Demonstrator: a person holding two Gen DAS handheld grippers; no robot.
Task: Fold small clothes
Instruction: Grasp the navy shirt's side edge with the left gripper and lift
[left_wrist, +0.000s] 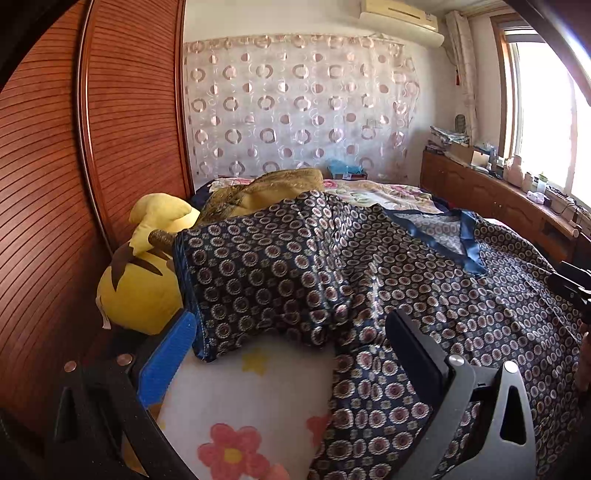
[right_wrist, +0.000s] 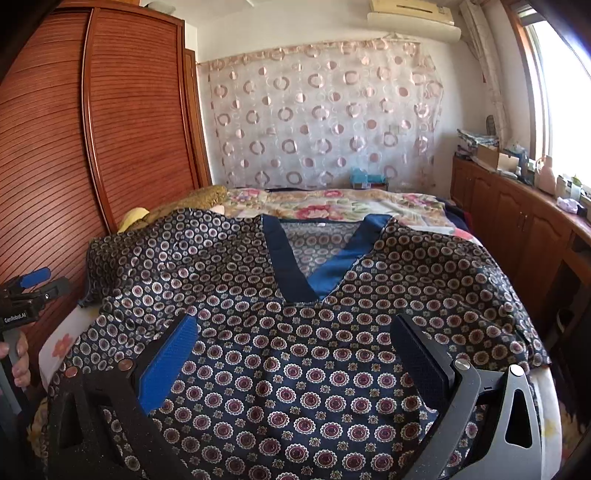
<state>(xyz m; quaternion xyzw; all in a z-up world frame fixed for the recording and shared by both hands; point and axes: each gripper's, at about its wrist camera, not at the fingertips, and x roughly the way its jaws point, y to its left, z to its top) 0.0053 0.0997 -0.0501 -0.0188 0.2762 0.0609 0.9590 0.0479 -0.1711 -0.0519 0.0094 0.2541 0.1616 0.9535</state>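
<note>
Seemingly, nothing had been folded: the patterned V-neck top (right_wrist: 332, 350) was spread flat on the bed (left_wrist: 240, 391), and both the left gripper (left_wrist: 291, 354) and right gripper (right_wrist: 295, 354) were held with fingers apart, grasping nothing.

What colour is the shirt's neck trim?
Plain blue trim on the shirt, clearest in the right wrist view.

Left gripper (left_wrist: 291, 354) gapes over patterned shirt (left_wrist: 369, 266) beside yellow plush (left_wrist: 140, 291).

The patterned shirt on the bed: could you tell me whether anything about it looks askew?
Yes. The patterned shirt lies front up, but one sleeve is draped over the yellow plush toy beside the wardrobe, bunched rather than flat.
</note>
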